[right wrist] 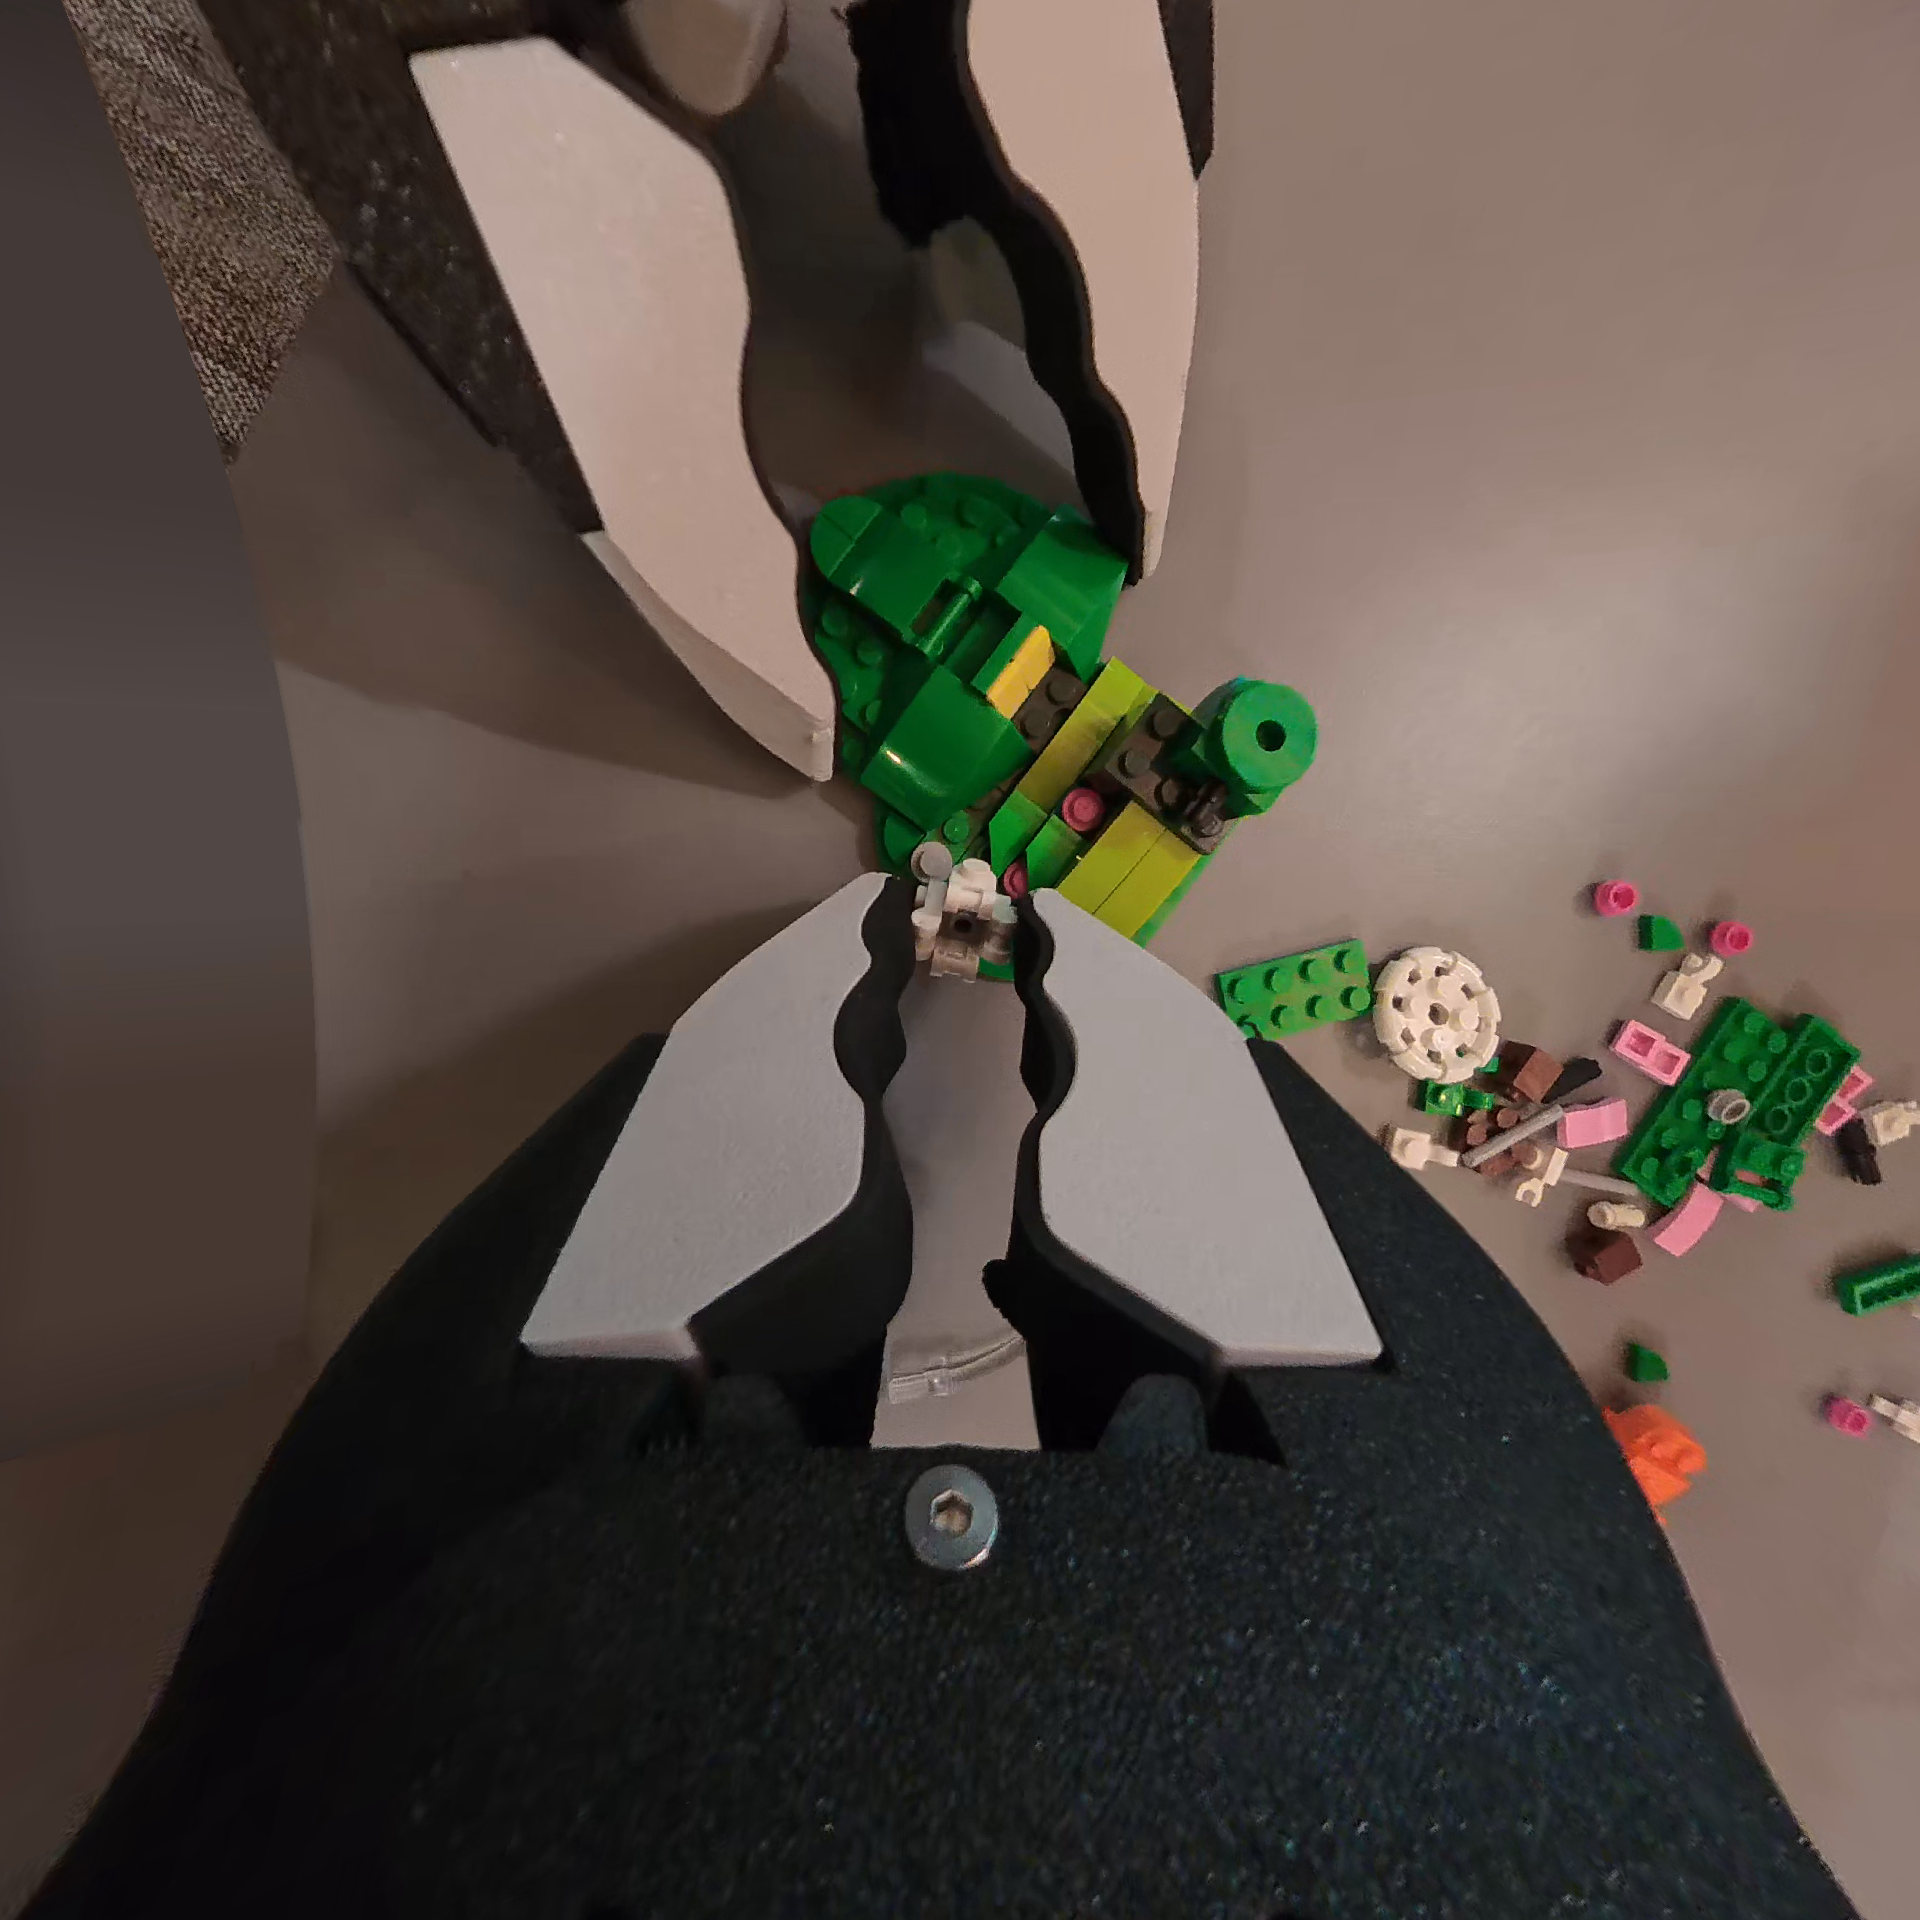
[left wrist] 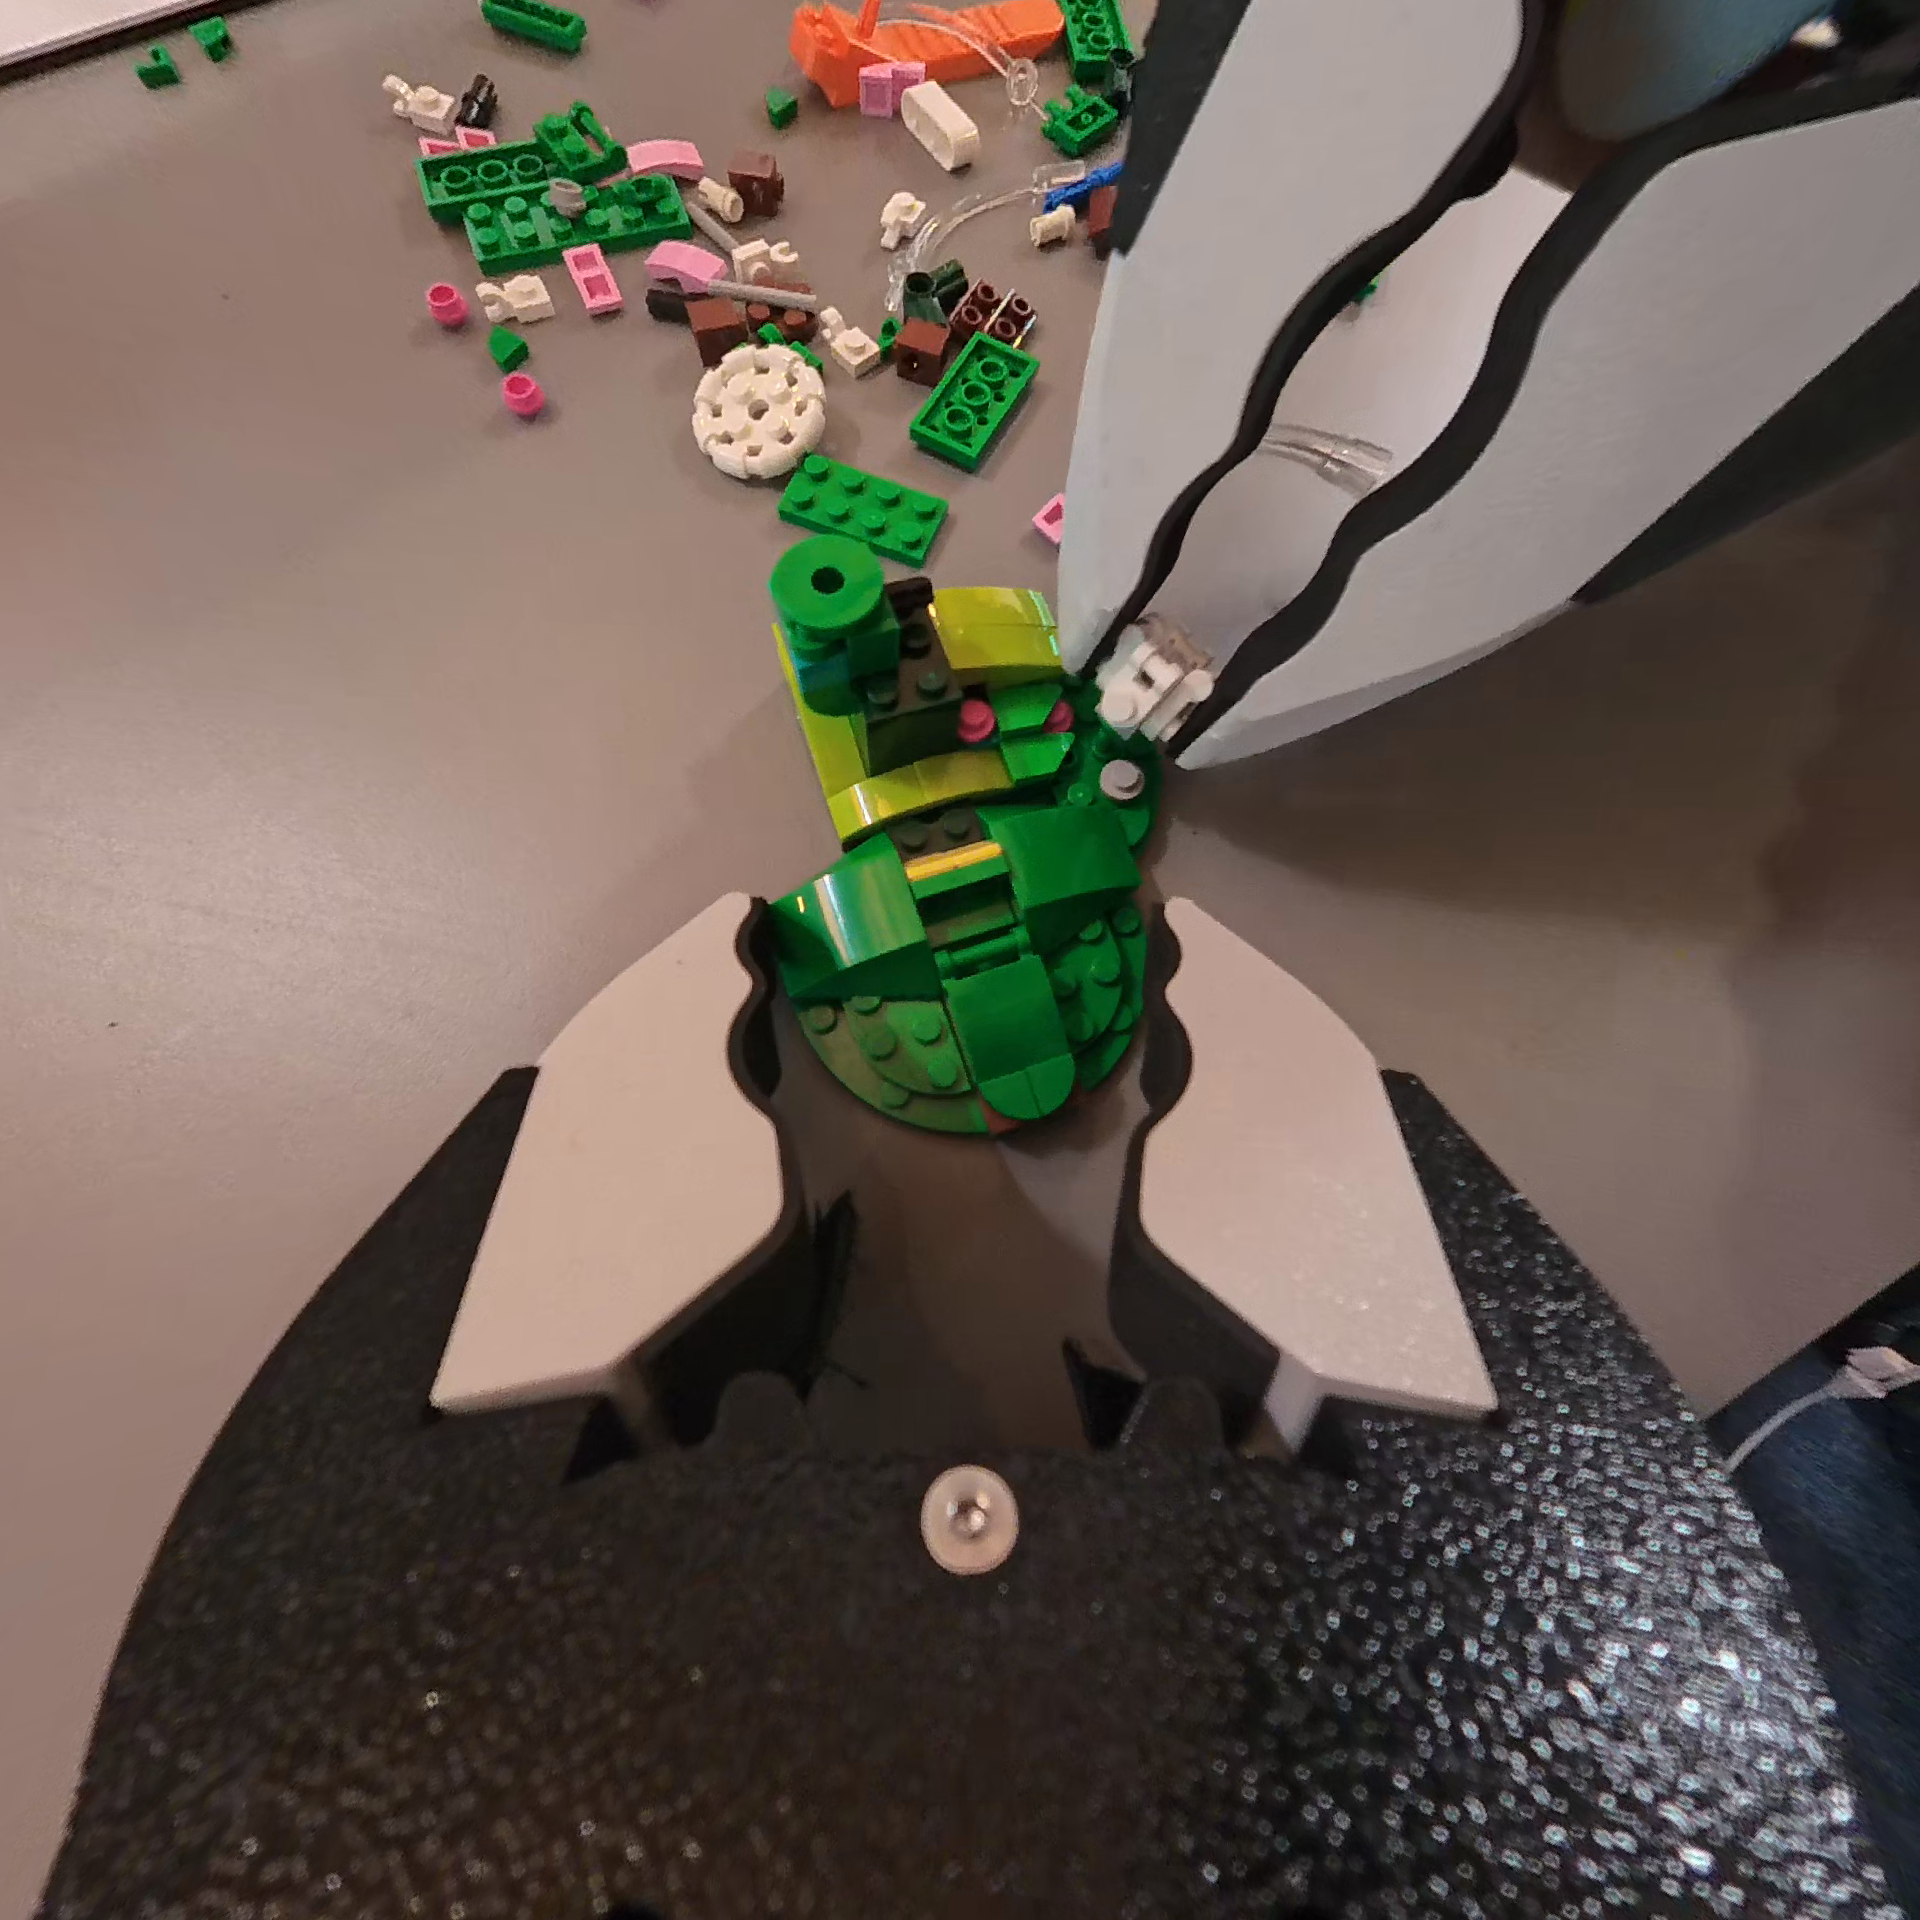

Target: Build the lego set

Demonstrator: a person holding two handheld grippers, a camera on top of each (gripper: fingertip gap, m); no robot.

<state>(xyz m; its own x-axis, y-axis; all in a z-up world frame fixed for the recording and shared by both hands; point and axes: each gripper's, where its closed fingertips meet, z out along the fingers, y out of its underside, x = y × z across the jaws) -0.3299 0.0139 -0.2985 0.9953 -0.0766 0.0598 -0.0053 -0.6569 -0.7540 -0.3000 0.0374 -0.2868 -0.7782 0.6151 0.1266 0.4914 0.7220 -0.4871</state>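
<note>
A green and lime lego model (left wrist: 997,904) lies on the grey table (left wrist: 312,831), with a green cylinder (left wrist: 826,587) at its far end. My left gripper (left wrist: 961,935) is shut on the model's dark green domed end, one finger on each side. My right gripper (left wrist: 1138,707) comes in from the upper right, shut on a small white and clear piece (left wrist: 1148,675). It holds the piece at the model's right edge, next to a grey stud (left wrist: 1120,777). In the right wrist view, my right gripper (right wrist: 961,902) holds the piece (right wrist: 958,925) against the model (right wrist: 935,727), which the left gripper (right wrist: 977,649) grips from above.
Loose bricks lie beyond the model: a green plate (left wrist: 862,509), a white round piece (left wrist: 758,410), several green, pink, brown and white parts (left wrist: 582,208) and an orange tool (left wrist: 904,42). The same pile (right wrist: 1714,1101) lies to the right in the right wrist view. Across from one pair of fingers to the other is roughly 5 centimeters. The green cylinder (left wrist: 826,587) is about equally far from each gripper, around 5 centimeters. Look for it in the right wrist view (right wrist: 1271,723) too.
</note>
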